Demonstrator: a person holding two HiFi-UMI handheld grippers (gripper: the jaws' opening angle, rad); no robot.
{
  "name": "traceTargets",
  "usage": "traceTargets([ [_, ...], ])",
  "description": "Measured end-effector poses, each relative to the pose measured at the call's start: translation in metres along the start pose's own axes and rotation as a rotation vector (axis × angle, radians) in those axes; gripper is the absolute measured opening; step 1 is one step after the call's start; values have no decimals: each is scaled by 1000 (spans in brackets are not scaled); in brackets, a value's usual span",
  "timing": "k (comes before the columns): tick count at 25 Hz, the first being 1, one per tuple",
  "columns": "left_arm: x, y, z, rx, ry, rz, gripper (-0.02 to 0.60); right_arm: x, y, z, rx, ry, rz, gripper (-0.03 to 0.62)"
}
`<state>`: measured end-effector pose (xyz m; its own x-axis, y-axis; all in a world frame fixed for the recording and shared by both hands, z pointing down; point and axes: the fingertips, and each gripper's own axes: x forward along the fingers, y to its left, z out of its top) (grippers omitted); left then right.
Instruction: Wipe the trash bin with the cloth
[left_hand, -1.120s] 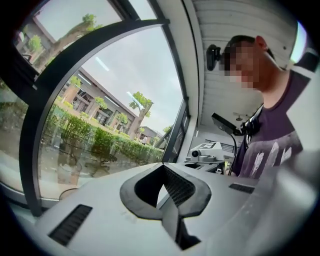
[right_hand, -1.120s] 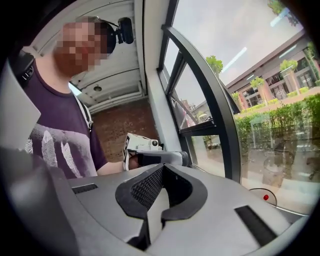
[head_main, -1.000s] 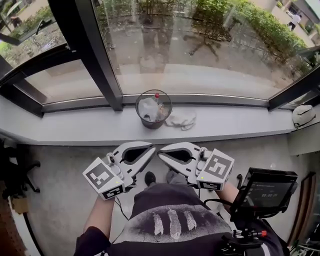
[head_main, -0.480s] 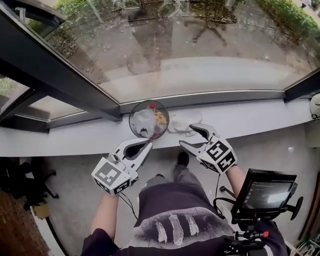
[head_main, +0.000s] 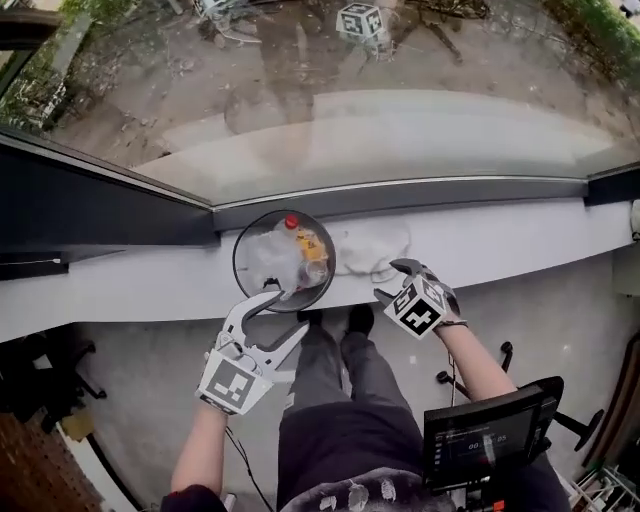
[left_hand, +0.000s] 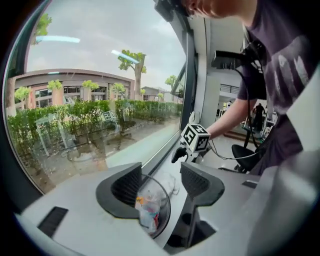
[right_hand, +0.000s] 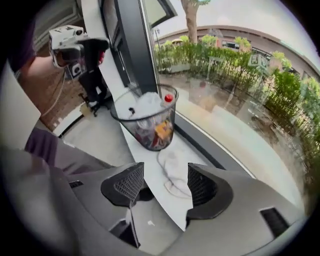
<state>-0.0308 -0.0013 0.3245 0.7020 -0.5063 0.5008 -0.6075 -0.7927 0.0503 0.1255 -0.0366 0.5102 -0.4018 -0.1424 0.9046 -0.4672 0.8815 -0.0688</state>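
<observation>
the trash bin (head_main: 250, 287) is made of black wire mesh with a black rim. inside it a red cap (head_main: 291, 221), an orange and yellow wrapper (head_main: 308, 243) and clear, whitish plastic (head_main: 268, 255) are seen. the cloth (head_main: 368, 247) beside it is white, and the window ledge (head_main: 520, 235) under both is pale grey-white. the window frame (head_main: 100, 205) is dark grey to black. the floor (head_main: 130, 380) is mottled grey. green hedges (left_hand: 60, 120) are seen behind the glass.

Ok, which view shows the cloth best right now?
Right gripper view: the cloth lies close, straight ahead on the sill. Head view shows it smaller, beside the trash bin; left gripper view catches only a bit past the bin.
</observation>
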Motion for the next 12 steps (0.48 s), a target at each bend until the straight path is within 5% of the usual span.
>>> traceTargets([
  [3,13,0,-62,84,180,-14,352,57,-16,-49,-4,150,-5,252],
  [7,31,-1,-129,257,355,5,359,120,-35,-89,-22,243,-32,252],
  [12,51,11,-147,274,348,49,359,171,-46,-108,9,308,-50,252],
])
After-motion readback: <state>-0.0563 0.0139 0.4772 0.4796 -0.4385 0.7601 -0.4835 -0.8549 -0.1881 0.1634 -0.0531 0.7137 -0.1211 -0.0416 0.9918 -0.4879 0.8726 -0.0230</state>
